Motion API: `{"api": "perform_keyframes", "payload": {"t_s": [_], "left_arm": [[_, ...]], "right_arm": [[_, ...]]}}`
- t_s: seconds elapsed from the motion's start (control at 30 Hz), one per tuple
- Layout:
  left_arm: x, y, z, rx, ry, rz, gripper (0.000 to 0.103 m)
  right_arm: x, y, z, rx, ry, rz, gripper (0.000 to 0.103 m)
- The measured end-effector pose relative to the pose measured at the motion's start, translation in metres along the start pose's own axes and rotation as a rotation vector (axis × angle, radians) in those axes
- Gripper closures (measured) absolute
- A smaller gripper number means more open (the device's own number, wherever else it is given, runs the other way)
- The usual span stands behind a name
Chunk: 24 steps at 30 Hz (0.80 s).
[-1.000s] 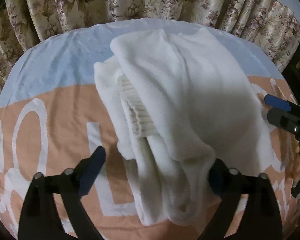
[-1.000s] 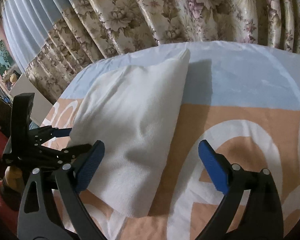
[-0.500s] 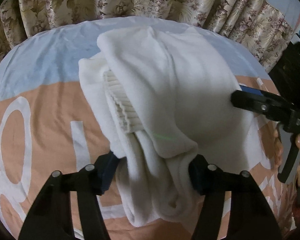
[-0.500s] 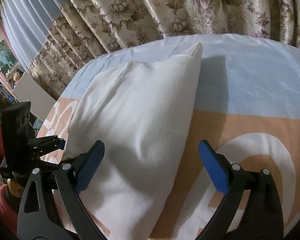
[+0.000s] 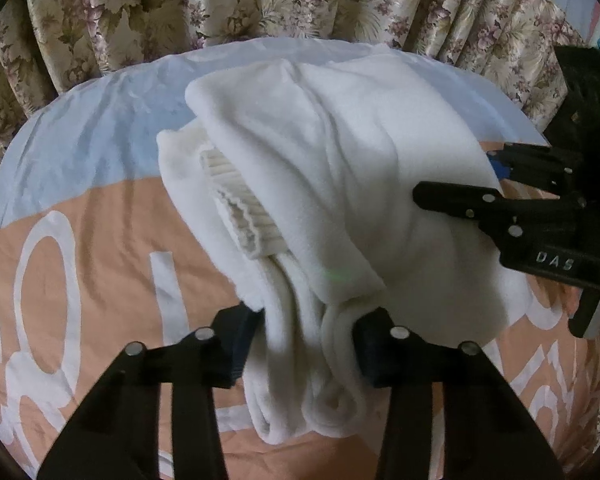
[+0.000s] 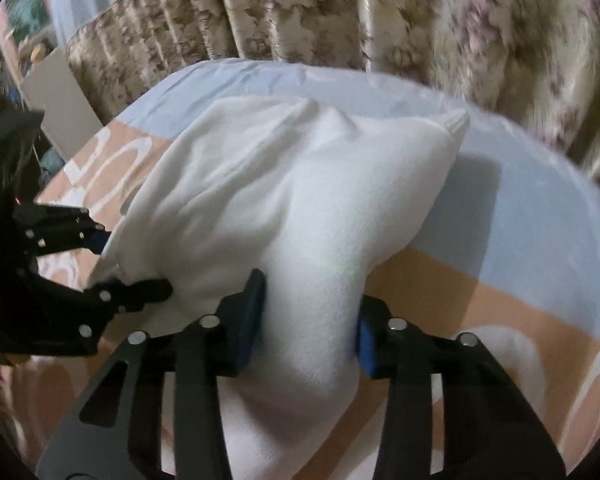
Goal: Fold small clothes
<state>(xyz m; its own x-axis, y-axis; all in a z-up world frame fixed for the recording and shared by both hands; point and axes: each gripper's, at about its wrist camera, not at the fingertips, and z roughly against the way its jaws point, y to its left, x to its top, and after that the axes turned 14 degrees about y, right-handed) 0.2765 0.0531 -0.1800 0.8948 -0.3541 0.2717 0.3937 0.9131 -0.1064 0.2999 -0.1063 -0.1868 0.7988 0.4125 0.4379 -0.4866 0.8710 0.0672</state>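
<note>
Grasp step: your left gripper point(image 5: 306, 346) and right gripper point(image 6: 310, 326) have just closed, each pinching the white garment point(image 5: 340, 168). Next, lift both evenly to fold.

Under me: bed sheet point(image 5: 92, 208), far band pale blue, near band peach-orange with big white lettering, partly cut off at frame edge. Blue band creased and wrinkled near far edge. Directly on sheet: one white garment point(image 5: 340, 184), soft fleece-like cloth, lying in bulky folded heap across boundary of blue and peach bands. Ribbed cuff point(image 5: 240, 208) peeks from between its layers on my left-view side. Near end bunched into thick rolls. Garment casts shadow onto blue band in right view point(image 6: 476, 184).
</note>
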Motion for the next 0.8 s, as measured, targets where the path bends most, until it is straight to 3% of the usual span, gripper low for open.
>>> {"api": "perform_keyframes", "payload": {"t_s": [0.2, 0.37, 0.47, 0.63, 0.8], "left_arm": [[-0.005, -0.012, 0.021, 0.053, -0.054, 0.018, 0.071], [-0.022, -0.042, 0.066, 0.078, -0.129, 0.021, 0.071], [-0.038, -0.068, 0.088, 0.08, -0.173, 0.007, 0.071], [-0.067, -0.115, 0.088, 0.056, -0.18, 0.009, 0.071], [-0.087, -0.146, 0.041, -0.015, -0.093, 0.028, 0.07]], "right_arm": [[-0.013, 0.001, 0.024, 0.037, -0.144, -0.007, 0.071], [-0.027, 0.002, 0.074, 0.08, -0.245, 0.011, 0.071], [-0.052, -0.006, 0.107, 0.113, -0.287, 0.008, 0.071], [-0.102, -0.025, 0.125, 0.126, -0.257, -0.009, 0.071], [-0.148, -0.047, 0.097, 0.116, -0.135, -0.036, 0.07]]}}
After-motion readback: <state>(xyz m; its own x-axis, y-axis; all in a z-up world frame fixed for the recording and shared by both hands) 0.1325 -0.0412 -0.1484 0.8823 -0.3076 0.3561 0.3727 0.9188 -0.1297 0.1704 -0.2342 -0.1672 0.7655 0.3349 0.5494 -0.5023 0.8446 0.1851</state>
